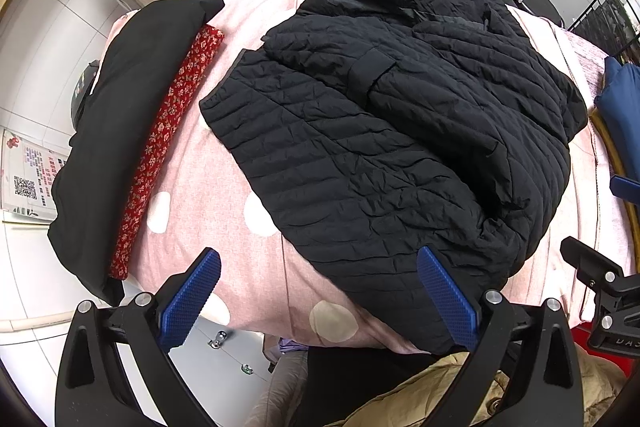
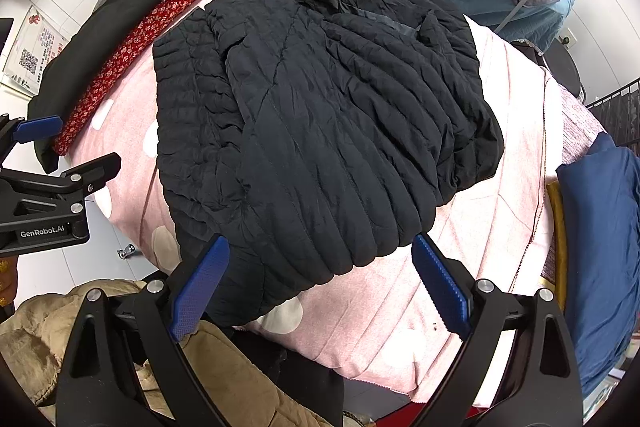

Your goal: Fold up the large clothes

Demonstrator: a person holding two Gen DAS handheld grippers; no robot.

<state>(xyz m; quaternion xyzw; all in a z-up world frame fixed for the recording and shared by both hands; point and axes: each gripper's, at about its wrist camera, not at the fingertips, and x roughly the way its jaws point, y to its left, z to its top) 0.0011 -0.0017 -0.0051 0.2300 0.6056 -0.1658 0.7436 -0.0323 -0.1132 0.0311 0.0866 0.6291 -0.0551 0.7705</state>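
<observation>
The left tongs [image 1: 318, 291] with blue bumpy pads hang wide open above the near edge of the pink bed cover with white dots [image 1: 240, 267]. The right tongs [image 2: 320, 281] are wide open too, holding nothing. The big black puffy jacket [image 2: 316, 123] lies partly folded on the cover. Farther left lie a red flowery cloth [image 1: 168, 131] and a black cloth [image 1: 120, 107].
</observation>
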